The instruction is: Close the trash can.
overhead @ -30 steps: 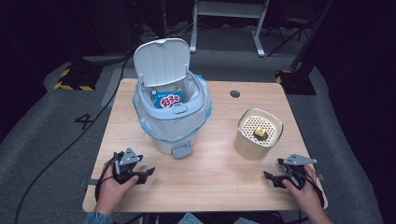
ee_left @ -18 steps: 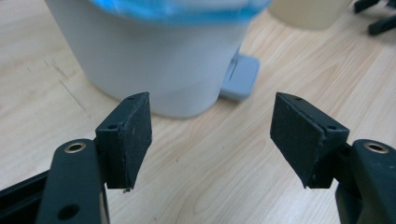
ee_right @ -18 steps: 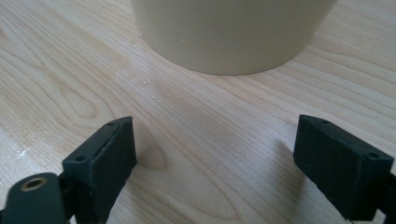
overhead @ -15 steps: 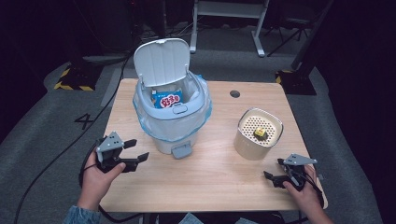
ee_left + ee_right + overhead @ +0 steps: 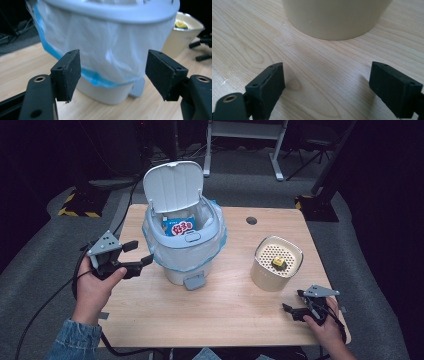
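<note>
Bin (image 5: pixel 186 251): white pedal bin, standing upright on the left half of the table (image 5: pixel 210 320), lined with a clear bag edged in blue.
Bin lid (image 5: pixel 173 186): flipped up and open, standing at the back of the bin.
Bin contents: blue packet (image 5: pixel 179 226) with a white and red label, lying inside near the top; anything else inside cannot be made out.
Bag (image 5: pixel 107 47): folded over the rim and hanging down the bin's outer wall, wrinkled, its blue edge low on the side.
Pedal (image 5: pixel 194 281): grey, at the bin's foot on the side facing the person.
Pot (image 5: pixel 276 264): cream, round-cornered container on the right half of the table, well apart from the bin, with a perforated top.
Pot contents: small yellow and dark thing (image 5: pixel 278 263) resting on the perforated top; what it is cannot be told.
Left gripper (image 5: pixel 139 253): held up in the person's left hand (image 5: pixel 92 287) at the table's left edge, just beside the bin; fingers (image 5: pixel 68 72) spread wide, holding nothing, aimed at the bagged wall.
Right gripper (image 5: pixel 294 302): low over the table's near right corner, near the pot; fingers (image 5: pixel 268 86) spread wide, holding nothing, with bare wood between them.
</note>
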Motion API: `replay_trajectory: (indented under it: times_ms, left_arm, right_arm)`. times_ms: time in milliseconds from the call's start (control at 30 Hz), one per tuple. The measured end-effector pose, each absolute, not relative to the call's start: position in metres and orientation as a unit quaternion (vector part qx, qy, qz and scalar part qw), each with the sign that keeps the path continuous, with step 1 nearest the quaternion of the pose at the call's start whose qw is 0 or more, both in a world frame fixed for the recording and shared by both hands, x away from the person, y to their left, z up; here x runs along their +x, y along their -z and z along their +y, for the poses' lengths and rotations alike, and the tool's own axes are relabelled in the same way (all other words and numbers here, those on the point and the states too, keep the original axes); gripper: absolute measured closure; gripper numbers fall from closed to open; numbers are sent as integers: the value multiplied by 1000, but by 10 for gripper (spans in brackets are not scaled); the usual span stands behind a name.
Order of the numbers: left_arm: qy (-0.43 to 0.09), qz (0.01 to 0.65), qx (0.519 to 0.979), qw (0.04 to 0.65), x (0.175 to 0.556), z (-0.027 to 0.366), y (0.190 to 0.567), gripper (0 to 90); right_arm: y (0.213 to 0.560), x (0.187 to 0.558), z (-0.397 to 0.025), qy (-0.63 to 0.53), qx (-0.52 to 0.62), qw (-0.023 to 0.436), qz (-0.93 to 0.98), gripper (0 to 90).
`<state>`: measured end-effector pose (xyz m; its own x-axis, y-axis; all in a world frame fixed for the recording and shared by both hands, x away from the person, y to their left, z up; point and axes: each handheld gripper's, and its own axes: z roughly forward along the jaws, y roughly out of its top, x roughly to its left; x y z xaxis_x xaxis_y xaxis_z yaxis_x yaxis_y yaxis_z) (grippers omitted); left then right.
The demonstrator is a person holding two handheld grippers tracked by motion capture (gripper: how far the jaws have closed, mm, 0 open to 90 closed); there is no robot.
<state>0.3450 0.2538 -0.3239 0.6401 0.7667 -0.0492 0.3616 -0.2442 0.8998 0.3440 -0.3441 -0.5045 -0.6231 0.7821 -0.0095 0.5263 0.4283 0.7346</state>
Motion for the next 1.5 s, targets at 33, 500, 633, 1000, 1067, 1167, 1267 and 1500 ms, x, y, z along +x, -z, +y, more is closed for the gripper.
replay_trajectory:
  times_ms: [33, 500, 633, 1000, 1067, 1167, 1267, 1500]
  left_arm:
    - [-208, 370, 759, 493, 347, 254, 321, 291]
    - [-243, 352, 722, 544, 374, 252, 284, 297]
    - [-253, 352, 718, 545, 382, 248, 276, 297]
    - [-294, 370, 693, 544, 408, 244, 251, 292]
    - [-296, 372, 694, 540, 414, 244, 248, 292]
    - [-293, 377, 695, 538, 423, 244, 244, 284]
    - [-293, 382, 696, 532, 433, 245, 239, 283]
    - [-283, 385, 698, 533, 451, 244, 234, 290]
  right_arm:
    - [505, 344, -344, -359, 396, 178, 826, 134]
    - [505, 344, -344, -359, 396, 178, 826, 134]
    - [505, 344, -344, -359, 396, 178, 826, 134]
    - [505, 344, -344, -359, 396, 178, 826, 134]
    - [505, 344, -344, -359, 396, 178, 826, 134]
    - [505, 344, -344, -359, 396, 178, 826, 134]
    - [505, 344, -344, -359, 395, 178, 826, 134]
    - [505, 344, -344, -359, 395, 178, 826, 134]
